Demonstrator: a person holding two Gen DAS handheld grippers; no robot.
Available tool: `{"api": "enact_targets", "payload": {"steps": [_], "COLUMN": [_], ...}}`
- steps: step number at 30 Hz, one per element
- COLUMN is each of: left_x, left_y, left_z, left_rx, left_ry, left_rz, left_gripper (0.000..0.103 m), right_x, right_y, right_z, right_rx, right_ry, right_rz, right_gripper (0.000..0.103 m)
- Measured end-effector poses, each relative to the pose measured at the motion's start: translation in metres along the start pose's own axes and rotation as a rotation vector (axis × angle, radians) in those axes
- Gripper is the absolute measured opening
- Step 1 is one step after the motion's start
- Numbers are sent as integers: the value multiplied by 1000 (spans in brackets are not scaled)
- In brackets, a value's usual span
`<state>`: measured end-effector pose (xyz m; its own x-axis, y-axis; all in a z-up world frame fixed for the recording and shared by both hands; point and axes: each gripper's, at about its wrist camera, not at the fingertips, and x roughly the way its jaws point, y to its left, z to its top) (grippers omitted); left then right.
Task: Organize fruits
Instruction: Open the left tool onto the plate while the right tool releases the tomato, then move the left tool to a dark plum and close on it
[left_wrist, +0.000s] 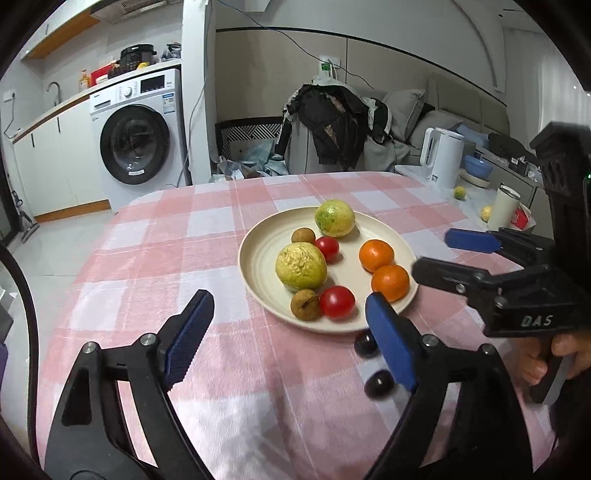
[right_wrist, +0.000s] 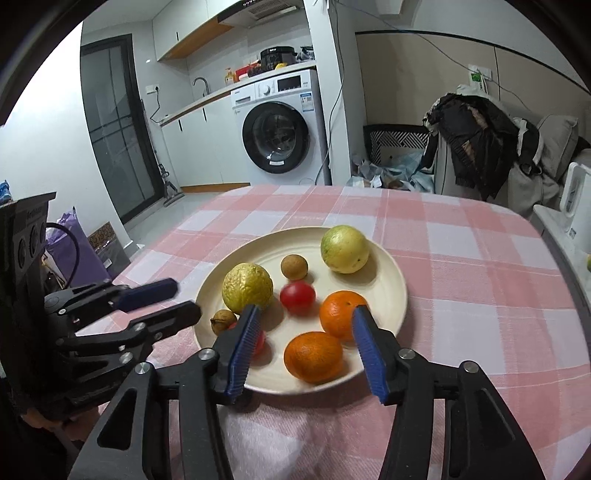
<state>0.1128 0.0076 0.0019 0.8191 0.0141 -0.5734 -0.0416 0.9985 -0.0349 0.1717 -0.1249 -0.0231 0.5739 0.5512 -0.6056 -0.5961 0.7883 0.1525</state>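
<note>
Behind your table (left_wrist: 155, 258) with its pink and white checked cloth stand a white washer (left_wrist: 138, 136), a chair heaped with dark clothes (left_wrist: 332, 125) and a white kettle (left_wrist: 445, 157). Nothing stands between your grippers and the plate (right_wrist: 388, 273), which sits in the middle of the table. On it you can count two yellow-green guavas (right_wrist: 344, 249), two oranges (right_wrist: 313, 356), two red tomatoes (right_wrist: 297, 297) and two small brown longans (right_wrist: 294, 266). Two dark grapes (left_wrist: 378, 384) lie on the cloth just beside the plate, partly hidden behind a finger. Your left gripper (left_wrist: 291, 336) is wide open and holds nothing. Your right gripper (right_wrist: 306, 347) is about half open over the plate's near edge, one orange showing between its fingers, not pinched. It reads "DAS" on its side.
</note>
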Motion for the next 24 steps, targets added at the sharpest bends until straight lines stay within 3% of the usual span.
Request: {"api": "enact_targets", "payload": {"steps": [3, 5, 7, 13, 24], "left_x": [-16, -27, -34, -43, -18], "left_y": [-2, -3, -4, -15, -27], "left_z": [-6, -10, -12, -20, -36], "left_rx": [-2, -9, -18, 4, 27], "left_ry": [6, -2, 1, 11, 133], "left_rz": [0, -5, -23, -13, -28], "left_gripper": [85, 89, 100, 101, 101], "right_x": [-13, -20, -29, -40, -40], "right_y": [-1, -1, 1, 4, 16], "right_z": [-4, -8, -14, -23, -36], "right_rx": [-5, -10, -8, 6, -84], "right_ry": [-4, 1, 19, 37, 88], "right_rz": [-11, -7, -16, 4, -32], "right_gripper": [85, 93, 99, 103, 103]}}
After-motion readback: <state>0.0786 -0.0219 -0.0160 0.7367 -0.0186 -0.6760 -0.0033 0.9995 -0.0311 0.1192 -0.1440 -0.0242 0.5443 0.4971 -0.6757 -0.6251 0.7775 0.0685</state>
